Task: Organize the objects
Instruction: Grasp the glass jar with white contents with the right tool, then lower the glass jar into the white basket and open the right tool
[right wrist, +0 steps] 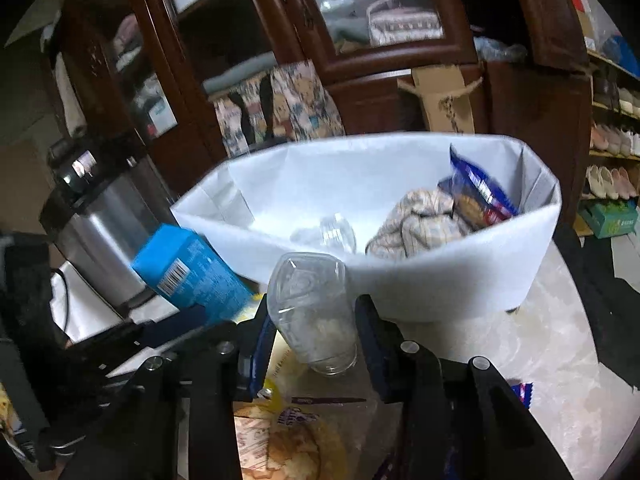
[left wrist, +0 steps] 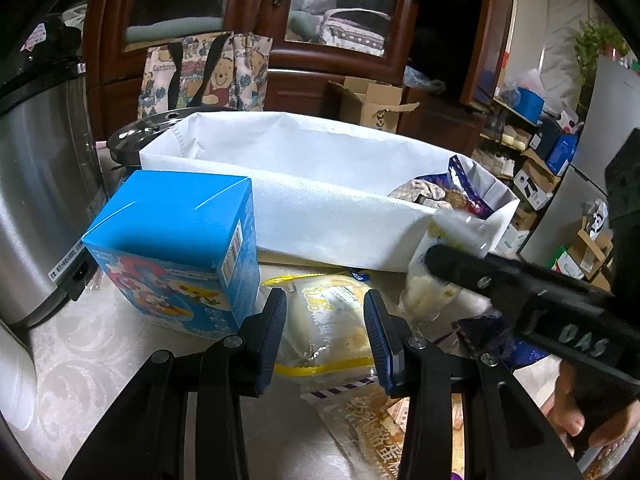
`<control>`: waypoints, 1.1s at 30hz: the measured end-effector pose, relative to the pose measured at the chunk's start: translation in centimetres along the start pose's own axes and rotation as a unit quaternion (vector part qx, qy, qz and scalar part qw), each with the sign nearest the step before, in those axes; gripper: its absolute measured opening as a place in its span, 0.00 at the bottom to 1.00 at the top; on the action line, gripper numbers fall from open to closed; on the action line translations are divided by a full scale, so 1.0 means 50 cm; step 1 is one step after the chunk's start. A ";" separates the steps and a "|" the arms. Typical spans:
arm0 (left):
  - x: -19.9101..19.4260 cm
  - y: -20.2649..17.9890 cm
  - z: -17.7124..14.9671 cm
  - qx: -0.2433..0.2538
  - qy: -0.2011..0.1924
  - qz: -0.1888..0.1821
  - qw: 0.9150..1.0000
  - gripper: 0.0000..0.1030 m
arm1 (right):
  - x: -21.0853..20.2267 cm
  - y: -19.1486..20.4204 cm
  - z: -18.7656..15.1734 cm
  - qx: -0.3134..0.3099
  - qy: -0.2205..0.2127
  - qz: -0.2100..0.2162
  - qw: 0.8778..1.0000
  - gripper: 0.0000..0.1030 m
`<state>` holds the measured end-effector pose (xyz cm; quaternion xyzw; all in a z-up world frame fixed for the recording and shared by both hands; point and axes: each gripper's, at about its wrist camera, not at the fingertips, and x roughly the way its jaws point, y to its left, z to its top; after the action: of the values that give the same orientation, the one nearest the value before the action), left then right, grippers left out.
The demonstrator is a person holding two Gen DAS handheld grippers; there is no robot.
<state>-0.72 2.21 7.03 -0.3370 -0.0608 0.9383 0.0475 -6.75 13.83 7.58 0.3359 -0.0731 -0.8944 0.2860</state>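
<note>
while the right gripper (right wrist: 316, 328) is clamping its blue pads on a clear plastic cup (right wrist: 312, 312) above the snack packets (right wrist: 304, 440), the left gripper (left wrist: 325, 336) is hovering part-open over a yellow-edged bread packet (left wrist: 328, 320), its pads not pressing on it. just beyond, a blue box (left wrist: 180, 252) is standing beside the white fabric bin (right wrist: 440, 276), which is holding another clear cup (right wrist: 332, 232), a checked cloth (right wrist: 420, 224) and a blue snack bag (right wrist: 476, 192).
</note>
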 end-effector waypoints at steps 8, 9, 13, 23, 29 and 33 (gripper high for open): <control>-0.015 -0.001 0.005 0.001 -0.023 -0.004 1.000 0.39 | -0.061 -0.001 0.021 0.016 -0.071 0.025 0.997 0.37; -0.018 -0.001 0.006 0.001 -0.026 -0.006 1.000 0.39 | -0.069 -0.002 0.024 0.019 -0.081 0.029 0.996 0.37; -0.024 -0.004 0.009 0.001 -0.036 -0.011 0.999 0.39 | -0.106 -0.006 0.033 0.025 -0.116 0.059 0.991 0.37; -0.037 -0.022 0.030 0.008 -0.044 -0.016 0.999 0.39 | -0.150 -0.023 0.091 0.039 -0.189 0.043 0.980 0.36; -0.071 -0.053 0.132 0.018 -0.073 -0.022 0.997 0.39 | -0.127 -0.052 0.121 0.071 -0.196 0.030 0.978 0.36; -0.032 -0.075 0.195 0.038 -0.037 0.000 0.999 0.39 | -0.088 -0.069 0.132 0.075 -0.196 -0.014 0.978 0.36</control>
<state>-5.53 4.89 16.07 -0.3004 -0.0271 0.9516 0.0582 -9.88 18.73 13.99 0.1750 -0.1896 -0.9389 0.2276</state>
